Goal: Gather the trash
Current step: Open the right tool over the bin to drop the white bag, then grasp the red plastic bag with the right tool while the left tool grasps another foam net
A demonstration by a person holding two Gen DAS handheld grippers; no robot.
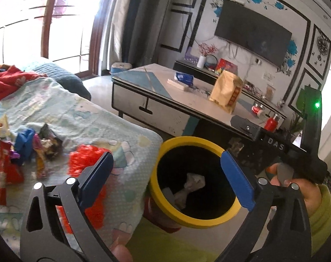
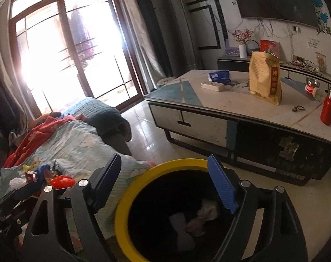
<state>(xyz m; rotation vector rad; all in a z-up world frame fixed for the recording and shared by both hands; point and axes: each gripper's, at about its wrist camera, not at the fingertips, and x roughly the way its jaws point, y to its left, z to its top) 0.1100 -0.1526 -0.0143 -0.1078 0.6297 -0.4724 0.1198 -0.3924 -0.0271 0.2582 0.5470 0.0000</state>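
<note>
A black bin with a yellow rim (image 1: 187,140) (image 2: 121,207) stands by the edge of the sofa. Crumpled white paper (image 1: 192,183) (image 2: 203,216) lies at its bottom. My left gripper (image 1: 165,163) hangs open over the bin's near-left rim, nothing between its blue pads. My right gripper (image 2: 164,161) is open above the bin's far rim, also empty. On the pale blue sofa cover (image 1: 62,109) to the left lies a pile of coloured wrappers (image 1: 27,148) (image 2: 40,172) and a red piece (image 1: 86,159) (image 2: 61,181).
A low coffee table (image 1: 156,80) (image 2: 231,107) stands beyond the bin with a yellow bag (image 1: 226,89), a blue packet (image 1: 184,77) and a red bottle (image 2: 328,107). Shiny floor (image 2: 143,135) runs between sofa and table. A hand in a yellow-green sleeve (image 1: 307,194) is at right.
</note>
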